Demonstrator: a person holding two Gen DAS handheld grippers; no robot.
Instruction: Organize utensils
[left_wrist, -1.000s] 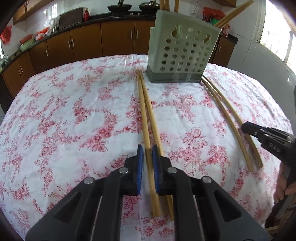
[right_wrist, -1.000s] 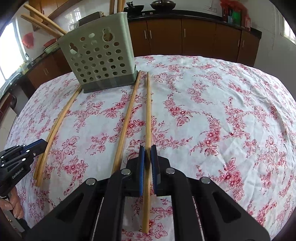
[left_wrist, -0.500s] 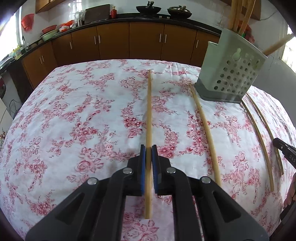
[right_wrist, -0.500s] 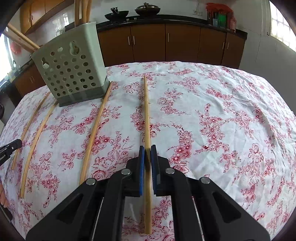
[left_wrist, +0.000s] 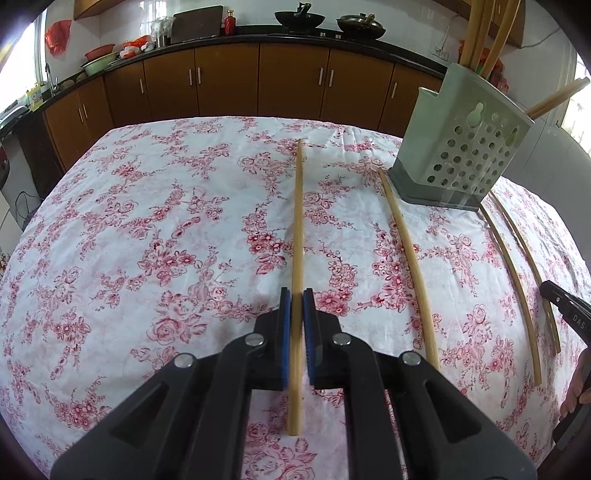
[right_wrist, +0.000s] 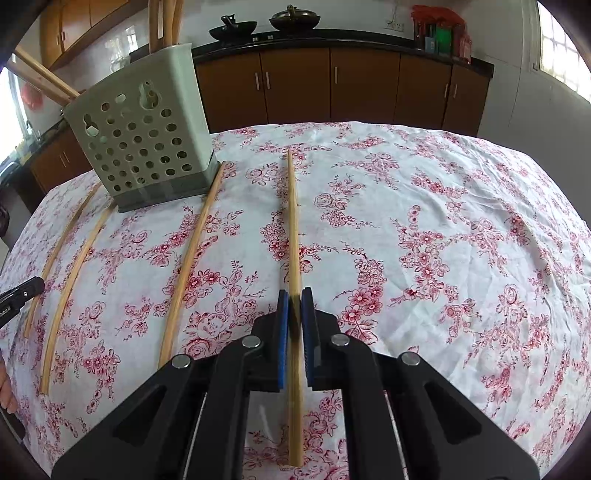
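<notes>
My left gripper (left_wrist: 296, 295) is shut on a long bamboo chopstick (left_wrist: 297, 221) and holds it above the floral tablecloth. My right gripper (right_wrist: 295, 295) is shut on another bamboo chopstick (right_wrist: 293, 221), also lifted off the cloth. The grey-green perforated utensil holder (left_wrist: 461, 147) stands at the table's far side with several chopsticks upright in it; it also shows in the right wrist view (right_wrist: 144, 144). One loose chopstick (left_wrist: 408, 266) lies beside the holder, and a curved pair (left_wrist: 517, 273) lies beyond it.
The round table carries a white cloth with red flowers (left_wrist: 147, 240). Brown kitchen cabinets (left_wrist: 229, 81) with pans on the counter stand behind it. The other gripper's tip shows at the right edge of the left view (left_wrist: 565, 314) and at the left edge of the right view (right_wrist: 18, 299).
Both grippers have lifted their chopsticks off the cloth and raised them. The views have swung, so the holder now sits off to the side of each held chopstick.
</notes>
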